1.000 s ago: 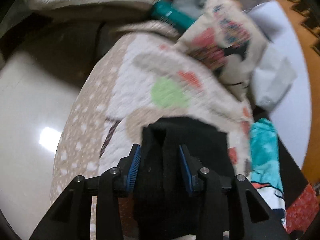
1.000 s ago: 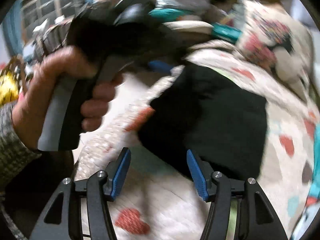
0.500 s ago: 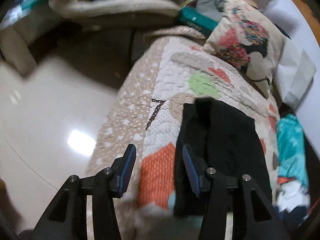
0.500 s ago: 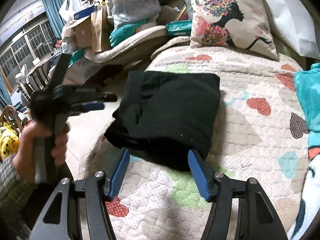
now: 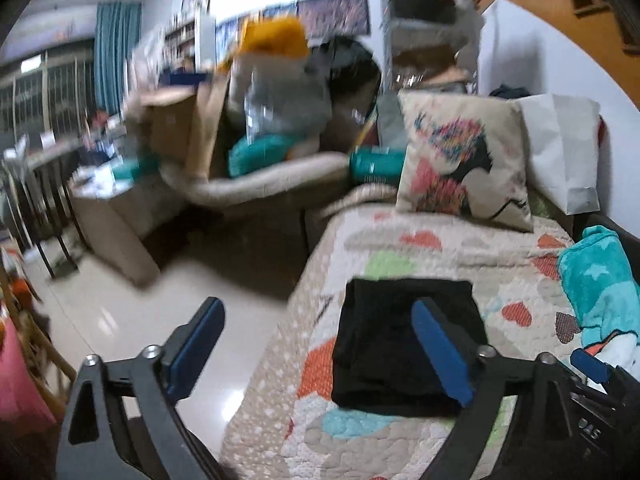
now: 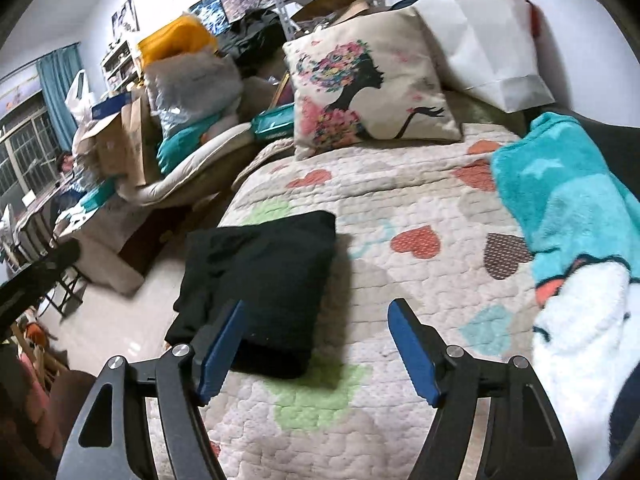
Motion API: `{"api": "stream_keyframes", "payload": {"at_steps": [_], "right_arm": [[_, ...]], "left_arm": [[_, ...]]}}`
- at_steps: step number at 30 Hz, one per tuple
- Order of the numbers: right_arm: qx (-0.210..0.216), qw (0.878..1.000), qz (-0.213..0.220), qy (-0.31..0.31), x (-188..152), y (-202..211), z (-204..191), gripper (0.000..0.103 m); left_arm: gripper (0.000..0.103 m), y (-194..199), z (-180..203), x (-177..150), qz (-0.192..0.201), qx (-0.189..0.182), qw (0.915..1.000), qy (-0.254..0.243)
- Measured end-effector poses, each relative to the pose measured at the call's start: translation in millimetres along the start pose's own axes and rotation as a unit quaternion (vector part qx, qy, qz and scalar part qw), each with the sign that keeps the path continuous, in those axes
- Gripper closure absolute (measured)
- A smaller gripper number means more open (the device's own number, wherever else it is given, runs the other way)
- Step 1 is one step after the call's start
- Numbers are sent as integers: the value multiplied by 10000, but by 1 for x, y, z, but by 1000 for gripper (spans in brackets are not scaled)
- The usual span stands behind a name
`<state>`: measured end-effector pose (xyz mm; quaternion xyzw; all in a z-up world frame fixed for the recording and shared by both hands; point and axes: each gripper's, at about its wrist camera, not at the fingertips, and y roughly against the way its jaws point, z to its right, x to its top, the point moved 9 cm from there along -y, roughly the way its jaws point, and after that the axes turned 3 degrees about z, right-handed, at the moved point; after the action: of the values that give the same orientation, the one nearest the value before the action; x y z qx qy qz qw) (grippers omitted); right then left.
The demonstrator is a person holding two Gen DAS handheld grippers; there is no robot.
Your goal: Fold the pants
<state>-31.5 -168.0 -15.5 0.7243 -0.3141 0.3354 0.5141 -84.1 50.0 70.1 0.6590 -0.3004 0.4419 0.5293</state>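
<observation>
The black pants (image 5: 396,340) lie folded into a compact rectangle on the quilted bedspread (image 5: 440,256), near the bed's left edge. In the right wrist view the same black pants (image 6: 260,276) rest flat, with nothing touching them. My left gripper (image 5: 320,336) is raised off the bed, its jaws opening wide and nothing between them; its right finger only overlaps the pants in the picture. My right gripper (image 6: 316,340) hovers over the bedspread (image 6: 400,184) just in front of the pants, jaws opening, holding nothing.
A floral cushion (image 6: 368,80) and a white paper bag (image 6: 484,40) stand at the bed's head. A teal fleece blanket (image 6: 568,208) lies along the right side. Left of the bed are glossy floor (image 5: 112,312) and a cluttered sofa with boxes (image 5: 180,136).
My left gripper let go of the black pants, lifted away and opened wide. My right gripper drew back from the pants and opened further. The pants stayed folded on the bed.
</observation>
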Motion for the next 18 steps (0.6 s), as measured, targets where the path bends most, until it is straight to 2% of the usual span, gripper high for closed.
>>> {"api": "stream_keyframes", "payload": {"at_steps": [3,5,11,18], "right_arm": [[12,10000,81,14,2,7,-2,23],[17,9999,120,80,2,12,-5,21],[12,9998,59,208,-7,15,-11,19],[-76,9996,-89,262,-18,11,-11,18]], "left_arm": [[3,21,13,7,242,-25,9994,-253],[3,29,20,7,251,-100,9990,-349],[3,37,32,-1,61,-43,9984,-561],[3,35,34,-15,-134,-94,9982,-575]]}}
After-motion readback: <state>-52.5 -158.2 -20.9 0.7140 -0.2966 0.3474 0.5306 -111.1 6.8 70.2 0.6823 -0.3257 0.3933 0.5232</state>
